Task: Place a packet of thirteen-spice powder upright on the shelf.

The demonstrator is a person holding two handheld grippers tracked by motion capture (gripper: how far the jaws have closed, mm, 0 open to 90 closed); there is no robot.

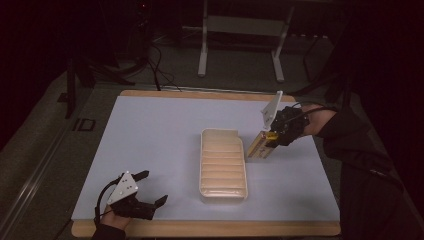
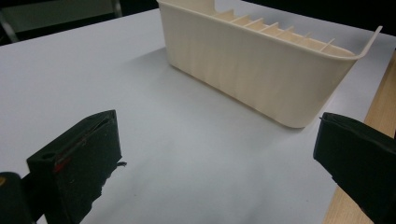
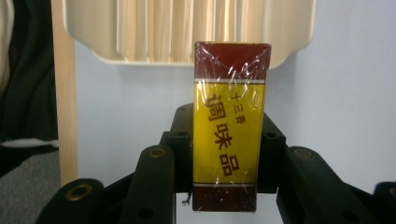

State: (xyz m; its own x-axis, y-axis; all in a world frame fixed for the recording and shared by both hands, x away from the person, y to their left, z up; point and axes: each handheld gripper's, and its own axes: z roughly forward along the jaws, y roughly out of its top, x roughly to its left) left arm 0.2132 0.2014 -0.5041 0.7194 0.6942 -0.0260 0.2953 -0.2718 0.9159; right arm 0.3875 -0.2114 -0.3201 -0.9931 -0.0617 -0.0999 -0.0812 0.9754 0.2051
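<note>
Yellow and dark red under shiny film, the small box (image 3: 229,126) sits upright between the two black jaws of the right gripper (image 3: 227,149), which press on its long side faces and hold it clamped; in the right gripper view the lower half of the box lies inside the jaws, while its dark red top end stands out well beyond them, towards the cream divider tray (image 3: 187,32). The brown characters on its yellow face run down the middle of the box, squarely between the jaws. In the high view the right gripper (image 1: 267,140) hangs above the white mat (image 1: 160,130) just beside the tray's right rim (image 1: 222,165), near the tray's far end, and the box (image 1: 259,147) slants down from the jaws towards that rim without resting on the mat; whether it touches the rim I cannot tell. The tray lies lengthwise near the middle of the mat, with thin cross walls cutting it into narrow slots. Well apart from all this, the left gripper (image 1: 150,189) rests low at the mat's near left corner, its jaws spread wide with nothing between them; in the left gripper view they frame bare mat, with the tray's side wall (image 2: 252,70) farther off.
</note>
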